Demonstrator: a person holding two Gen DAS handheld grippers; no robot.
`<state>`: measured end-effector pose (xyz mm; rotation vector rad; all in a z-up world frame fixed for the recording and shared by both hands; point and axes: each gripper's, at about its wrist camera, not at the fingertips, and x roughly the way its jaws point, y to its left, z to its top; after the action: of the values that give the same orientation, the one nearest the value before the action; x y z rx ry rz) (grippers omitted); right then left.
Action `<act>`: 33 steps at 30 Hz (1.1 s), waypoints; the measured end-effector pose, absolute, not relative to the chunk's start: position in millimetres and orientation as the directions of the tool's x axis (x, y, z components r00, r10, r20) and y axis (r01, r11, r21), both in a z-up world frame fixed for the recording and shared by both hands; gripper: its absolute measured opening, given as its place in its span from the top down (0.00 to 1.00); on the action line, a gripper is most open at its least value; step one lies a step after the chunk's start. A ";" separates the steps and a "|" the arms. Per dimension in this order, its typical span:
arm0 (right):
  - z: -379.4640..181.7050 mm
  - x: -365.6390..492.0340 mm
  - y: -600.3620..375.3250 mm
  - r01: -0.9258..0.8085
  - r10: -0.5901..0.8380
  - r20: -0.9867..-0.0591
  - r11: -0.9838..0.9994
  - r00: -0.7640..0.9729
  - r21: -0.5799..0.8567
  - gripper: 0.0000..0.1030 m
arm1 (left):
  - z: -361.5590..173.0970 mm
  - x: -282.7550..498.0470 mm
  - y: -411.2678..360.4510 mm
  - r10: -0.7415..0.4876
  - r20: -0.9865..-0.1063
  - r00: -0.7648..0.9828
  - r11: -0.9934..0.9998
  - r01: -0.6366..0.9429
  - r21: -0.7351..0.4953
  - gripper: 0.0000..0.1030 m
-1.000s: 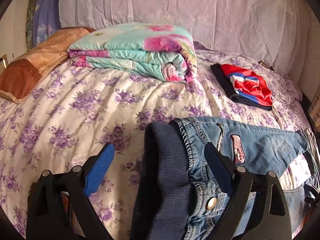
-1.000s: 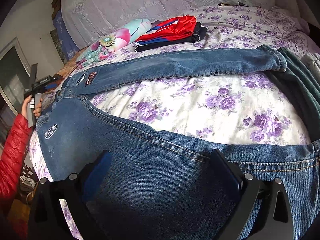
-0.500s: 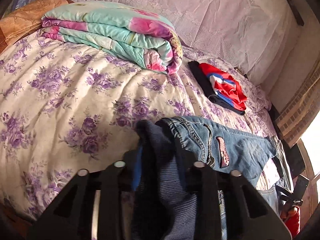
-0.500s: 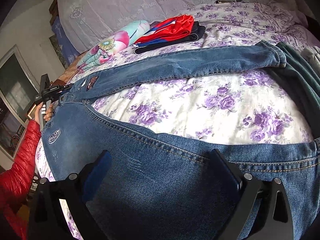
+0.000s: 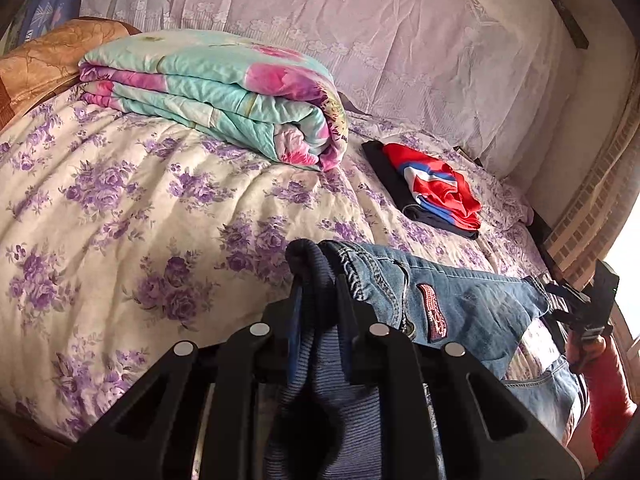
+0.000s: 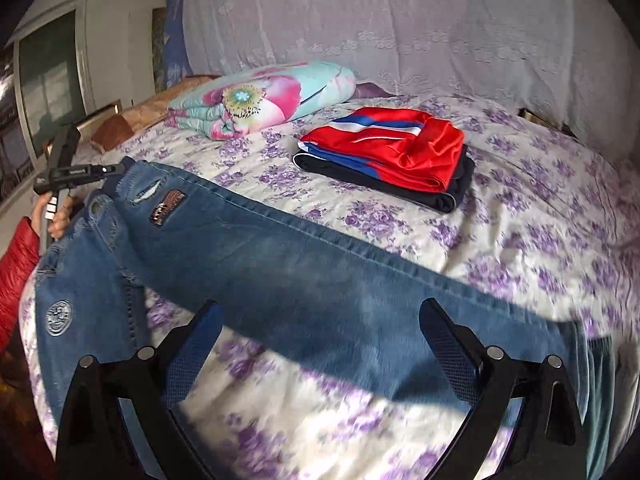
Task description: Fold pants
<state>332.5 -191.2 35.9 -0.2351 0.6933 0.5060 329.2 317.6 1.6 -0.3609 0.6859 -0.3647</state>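
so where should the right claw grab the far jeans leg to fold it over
Grip the far leg near its hem end, coming from above and the near side. It lies flat and straight across the bedspread, waistband already pinched by the left claw; the right claw is open above it.

Daylight enters from my right, where the window [image 5: 628, 248] glares white in my left wrist view. Both views bow outward, with black vignetted corners. My right wrist view smears with motion blur along the jeans [image 6: 320, 280] and bedspread [image 6: 540, 240]; my gripper frames sit in dark silhouette.
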 end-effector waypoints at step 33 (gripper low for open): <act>72.5 253.9 -139.6 -0.523 0.274 -0.604 0.804 0.748 -0.283 0.95 | 22.2 292.4 327.4 -0.424 -0.433 0.795 0.865 0.214 -0.453 0.88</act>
<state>253.9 -139.6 72.5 -0.4611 0.5755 0.4526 292.4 327.4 22.2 -0.3981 0.5529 -0.3527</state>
